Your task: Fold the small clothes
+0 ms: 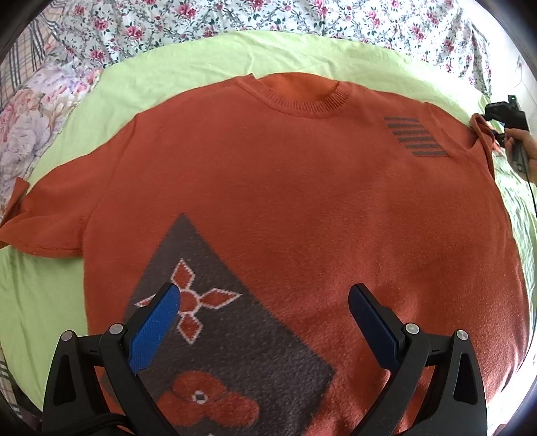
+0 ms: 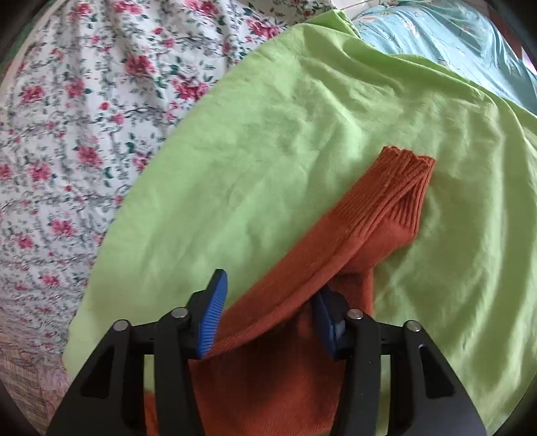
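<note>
Two risks, I judge: the right hand-held gripper (image 2: 265,315), nearly closed around the orange sweater's (image 1: 285,201) sleeve (image 2: 352,228) by the green sheet's (image 2: 268,134) right edge, could lose it, while the left hand-held gripper (image 1: 265,302) hovers wide open, empty.

Sweater (image 1: 285,201) flat on sheet (image 1: 201,53), floral bedding (image 1: 302,16) behind, sleeve (image 2: 335,241) between right hand-held gripper (image 2: 268,318) pads

Right hand-held gripper (image 2: 268,313): jaws narrowed around orange sleeve (image 2: 339,241), pads at the fabric's sides | ribbed cuff (image 2: 407,182) lying on green sheet (image 2: 255,141) | floral bedding (image 2: 84,117) left, blue fabric (image 2: 446,37) upper right
</note>
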### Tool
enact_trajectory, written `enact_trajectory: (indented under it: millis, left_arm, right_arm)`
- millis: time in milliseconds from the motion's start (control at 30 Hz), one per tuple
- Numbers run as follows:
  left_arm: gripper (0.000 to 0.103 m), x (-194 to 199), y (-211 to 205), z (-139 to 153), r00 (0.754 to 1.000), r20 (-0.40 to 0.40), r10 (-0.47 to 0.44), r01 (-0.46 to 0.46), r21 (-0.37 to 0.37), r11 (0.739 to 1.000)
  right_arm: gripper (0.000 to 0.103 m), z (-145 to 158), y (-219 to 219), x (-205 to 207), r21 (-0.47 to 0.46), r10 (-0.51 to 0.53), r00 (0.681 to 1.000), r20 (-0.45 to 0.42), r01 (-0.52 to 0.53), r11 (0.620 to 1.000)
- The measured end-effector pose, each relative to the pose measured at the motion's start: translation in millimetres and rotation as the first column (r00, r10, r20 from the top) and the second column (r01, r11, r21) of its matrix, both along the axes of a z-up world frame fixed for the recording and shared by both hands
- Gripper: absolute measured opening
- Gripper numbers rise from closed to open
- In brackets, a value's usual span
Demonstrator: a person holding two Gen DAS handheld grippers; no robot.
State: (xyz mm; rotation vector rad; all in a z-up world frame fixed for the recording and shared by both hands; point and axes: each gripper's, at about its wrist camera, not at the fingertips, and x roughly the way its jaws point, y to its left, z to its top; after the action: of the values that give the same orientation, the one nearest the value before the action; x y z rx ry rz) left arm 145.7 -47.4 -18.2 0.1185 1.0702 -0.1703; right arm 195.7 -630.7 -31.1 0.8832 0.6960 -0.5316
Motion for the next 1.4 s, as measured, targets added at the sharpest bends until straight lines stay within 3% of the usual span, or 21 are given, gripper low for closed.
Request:
enact_trajectory:
  millis: [33,133,267,367,467,567,733,833,900,1033,1133,1200,1233,1300,1400]
  left_arm:
    - [0.101,1,-1,0,1.000,0.000,-0.002,0.002,-0.004,1.000]
    - [0.101,1,-1,-2,1.000,-0.005,-0.007,0.007,-0.017,1.000]
    - [0.101,-2,4,-4,1.000,-0.014,-0.002,0.001,-0.037,0.999]
    - [0.101,-11,12,2,1.000,-0.005,0.009,-0.009,-0.063,0.998]
    - [0.101,-18,22,8,1.000,0.018,0.024,-0.022,-0.071,0.997]
    - [0.101,-26,38,13,0.998,0.028,0.058,-0.055,-0.086,0.995]
    - [0.101,-35,69,14,0.992,0.028,0.124,-0.120,-0.128,0.985]
    - [0.101,-38,86,13,0.987,0.022,0.162,-0.157,-0.146,0.977]
    - [0.101,-39,95,12,0.983,0.026,0.181,-0.175,-0.151,0.973]
    - [0.101,-33,105,11,0.979,0.019,0.201,-0.194,-0.182,0.964]
    - [0.101,-24,106,10,0.981,0.005,0.194,-0.188,-0.212,0.959]
    - [0.101,-13,99,12,0.984,0.003,0.180,-0.175,-0.234,0.956]
    - [0.101,-8,96,13,0.986,0.006,0.169,-0.163,-0.242,0.956]
    - [0.101,6,81,16,0.991,0.015,0.131,-0.123,-0.250,0.961]
    - [0.101,32,50,18,0.997,0.029,0.069,-0.060,-0.239,0.969]
  right_arm:
    - [0.018,-2,-3,3,-0.016,-0.012,1.000,-0.013,0.011,1.000]
    - [0.008,6,1,4,-0.071,0.020,1.000,0.001,-0.020,0.997]
    - [0.005,24,39,6,-0.141,0.164,0.986,0.031,-0.158,0.977]
    - [0.005,39,89,13,-0.171,0.320,0.946,0.052,-0.307,0.936]
    - [0.005,54,153,22,-0.203,0.481,0.874,0.065,-0.460,0.864]
    - [0.005,67,229,27,-0.236,0.632,0.771,0.083,-0.601,0.764]
    - [0.005,66,338,30,-0.251,0.794,0.598,0.110,-0.756,0.604]
    - [0.005,53,393,35,-0.245,0.853,0.514,0.092,-0.819,0.520]
    - [0.005,40,422,38,-0.221,0.878,0.471,0.088,-0.850,0.478]
    - [0.006,19,460,37,-0.180,0.906,0.415,0.081,-0.888,0.423]
    - [0.014,0,469,34,-0.110,0.908,0.413,0.073,-0.901,0.419]
    - [0.048,-9,465,29,-0.058,0.901,0.425,0.082,-0.901,0.430]
    - [0.056,-12,457,23,-0.047,0.891,0.445,0.095,-0.892,0.450]
    - [0.057,-9,447,11,-0.045,0.873,0.474,0.115,-0.875,0.482]
    - [0.057,-2,417,-8,-0.046,0.819,0.553,0.150,-0.824,0.565]
